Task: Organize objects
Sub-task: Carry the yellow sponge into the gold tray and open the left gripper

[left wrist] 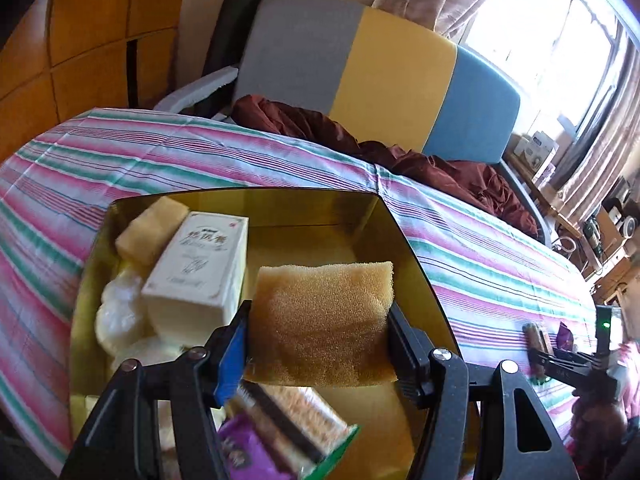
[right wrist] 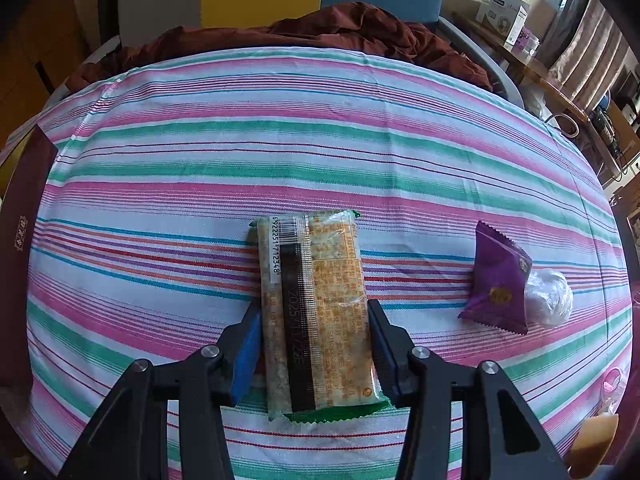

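— Fingers (left wrist: pixel 394 344) of the left gripper (left wrist: pixel 320 340) are squeezing a tan sponge (left wrist: pixel 324 320) from both sides, and it is hanging over the gold box (left wrist: pixel 404 240). Is anything worrying you?

— It is bulging between the pads. Being soft, it may be springing sideways on release and landing on the box wall instead of the bare floor beside the white carton (left wrist: pixel 196 264).

— And lower down?

— A purple packet (left wrist: pixel 248 452) and a cracker pack are lying in the box under the gripper, so the fingers may be catching on them.

— What is the right gripper (right wrist: pixel 316 344) doing?

— Its pads are pressing the sides of a cracker packet (right wrist: pixel 316 312) lying on the striped cloth (right wrist: pixel 280 140). The film is looking slick, so it may be slipping or getting crushed. A purple sachet (right wrist: pixel 500 280) and a clear wrapped ball (right wrist: pixel 548 296) are waiting nearby.
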The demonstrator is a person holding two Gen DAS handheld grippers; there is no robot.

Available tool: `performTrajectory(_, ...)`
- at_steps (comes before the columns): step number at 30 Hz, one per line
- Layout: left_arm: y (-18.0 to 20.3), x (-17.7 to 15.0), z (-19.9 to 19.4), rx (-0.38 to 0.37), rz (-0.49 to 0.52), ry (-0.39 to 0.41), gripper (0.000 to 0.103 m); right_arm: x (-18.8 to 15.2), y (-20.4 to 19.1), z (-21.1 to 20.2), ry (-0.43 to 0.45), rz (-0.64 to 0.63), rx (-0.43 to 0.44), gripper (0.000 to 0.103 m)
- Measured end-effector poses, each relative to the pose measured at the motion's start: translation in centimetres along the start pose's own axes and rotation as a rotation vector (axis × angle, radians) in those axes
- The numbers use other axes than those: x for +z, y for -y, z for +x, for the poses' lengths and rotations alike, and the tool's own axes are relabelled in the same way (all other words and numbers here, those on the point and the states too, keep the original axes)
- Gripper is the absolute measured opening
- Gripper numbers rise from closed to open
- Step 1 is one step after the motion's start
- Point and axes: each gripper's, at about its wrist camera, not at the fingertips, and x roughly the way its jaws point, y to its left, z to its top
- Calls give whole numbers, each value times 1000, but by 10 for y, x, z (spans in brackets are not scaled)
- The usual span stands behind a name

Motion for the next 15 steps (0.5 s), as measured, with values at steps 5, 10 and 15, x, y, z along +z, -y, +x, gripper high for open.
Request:
performTrajectory(5,-2,11,28,40,-18,-39,64,2,0,2,0,-2,-1,50)
performTrajectory(10,-7,12,47,95,-3,-61,65,5,2,6,-1,-8,-4,50)
performTrajectory(15,-16,12,59,77,-51,-119,68,7,2,7,0,-8,-4,50)
